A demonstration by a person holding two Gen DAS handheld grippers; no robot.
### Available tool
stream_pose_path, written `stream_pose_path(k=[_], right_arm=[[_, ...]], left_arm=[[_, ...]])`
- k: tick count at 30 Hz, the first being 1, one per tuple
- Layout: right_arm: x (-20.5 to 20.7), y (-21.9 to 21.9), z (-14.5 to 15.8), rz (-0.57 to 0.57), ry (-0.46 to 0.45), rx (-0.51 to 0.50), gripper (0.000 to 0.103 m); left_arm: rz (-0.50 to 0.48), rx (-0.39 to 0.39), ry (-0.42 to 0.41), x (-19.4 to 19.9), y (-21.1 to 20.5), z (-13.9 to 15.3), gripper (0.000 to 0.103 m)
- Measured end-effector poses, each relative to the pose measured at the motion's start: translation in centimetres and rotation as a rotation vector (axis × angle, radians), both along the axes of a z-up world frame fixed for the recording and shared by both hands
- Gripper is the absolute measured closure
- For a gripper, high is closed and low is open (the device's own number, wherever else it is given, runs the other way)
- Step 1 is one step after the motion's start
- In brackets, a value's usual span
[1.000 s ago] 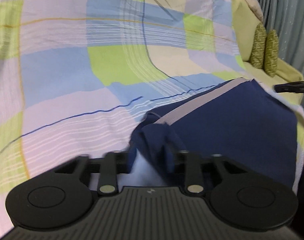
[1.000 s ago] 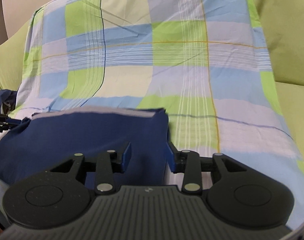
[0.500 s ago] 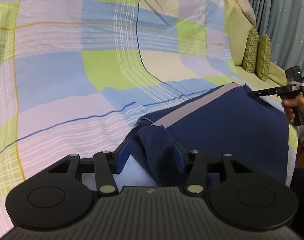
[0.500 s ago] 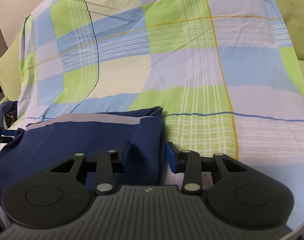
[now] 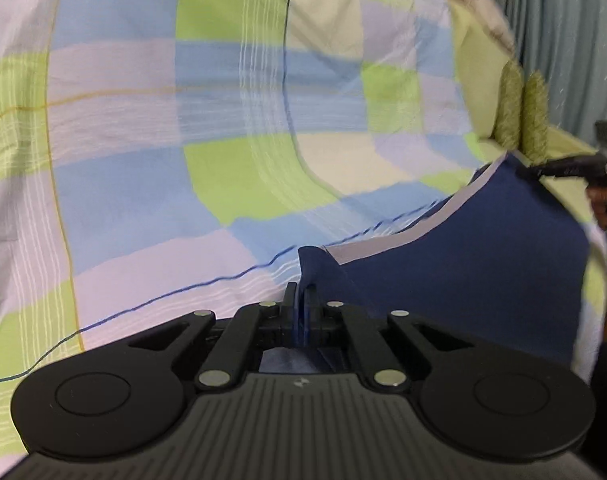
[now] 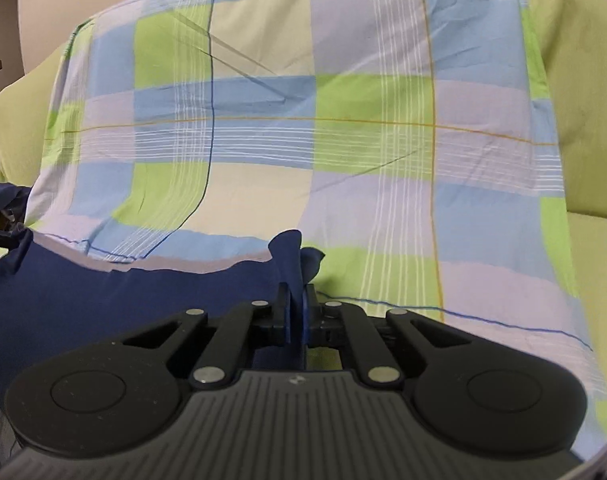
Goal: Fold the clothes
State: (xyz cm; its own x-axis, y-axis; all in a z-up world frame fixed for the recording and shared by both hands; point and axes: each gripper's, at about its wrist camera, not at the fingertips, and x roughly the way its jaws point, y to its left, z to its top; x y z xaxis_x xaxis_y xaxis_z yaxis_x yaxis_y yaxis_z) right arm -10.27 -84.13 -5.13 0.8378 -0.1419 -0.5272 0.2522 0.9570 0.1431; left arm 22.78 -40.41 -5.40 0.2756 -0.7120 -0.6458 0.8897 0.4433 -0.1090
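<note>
- Left gripper [image 5: 302, 300]: fingers clenched on a pinched-up corner of the navy garment [image 5: 463, 264]. Pinch sits at the garment's left end near its grey band, prob. so that edge can be lifted and carried over for a fold.
- Right gripper [image 6: 297, 300]: fingers clamped on the opposite corner, a tuft of navy cloth poking up past the tips. In left wrist view it shows far right w/ a hand [image 5: 605, 204] on its handle.
- Two end grips = cloth spans between them, top edge taut, ready to fold.
- Garment lies at near edge of the checked sheet [image 6: 343, 120], which covers a green sofa [image 6: 583, 80].
- Around: two patterned cushions [image 5: 523, 116] and a curtain [image 5: 563, 32] far right; well apart from the cloth.
- Nothing on the sheet beyond garment; fold path looks free.
</note>
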Motion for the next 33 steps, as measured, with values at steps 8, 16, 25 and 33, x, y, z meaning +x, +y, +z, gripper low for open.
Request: stream_pose_path(k=[8,16,25,33], right_arm=[[1.0,-2.5,-4.9,-0.078,0.098,0.101,0.095],[-2.1,0.5,-0.3,-0.106,0.022,-0.047,0.084],[-7.3,17.1,-0.8,0.257,0.106,-0.391,0.060],[-7.1,27.0,-4.9,0.511,0.207,-0.902,0.057]], left_arm=[[0.064,0.037,0.055,0.8,-0.2,-3.0,0.103],[0.095,0.013,-0.108,-1.6,3.2,1.2,0.102],[-0.412,0.120,-0.449,-18.5,4.1,0.8,0.053],[-0.569,0.233,-0.795,-25.8,-2.1,-4.1,0.053]])
